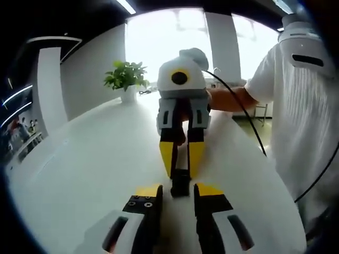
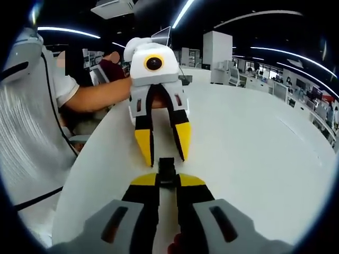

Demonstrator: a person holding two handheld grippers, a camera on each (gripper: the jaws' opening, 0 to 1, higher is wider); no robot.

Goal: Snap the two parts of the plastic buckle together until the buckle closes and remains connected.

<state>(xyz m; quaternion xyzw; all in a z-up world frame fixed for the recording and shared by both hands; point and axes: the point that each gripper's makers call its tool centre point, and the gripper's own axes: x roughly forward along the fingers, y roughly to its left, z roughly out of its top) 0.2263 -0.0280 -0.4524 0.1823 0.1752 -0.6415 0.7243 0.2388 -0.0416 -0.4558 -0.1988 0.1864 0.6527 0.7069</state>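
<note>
- I see the white table [image 1: 79, 159] under everything.
- Right gripper [image 1: 181, 159] faces mine above the table, jaws clamped on the black buckle [image 1: 180, 182].
- Left gripper [image 1: 177, 193] sits jaws parted around the buckle's near end; in the right gripper view it stands just off the piece.

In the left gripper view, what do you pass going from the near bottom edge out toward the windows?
Left gripper → black buckle → right gripper facing it → potted plant at the far end of the white table.
</note>
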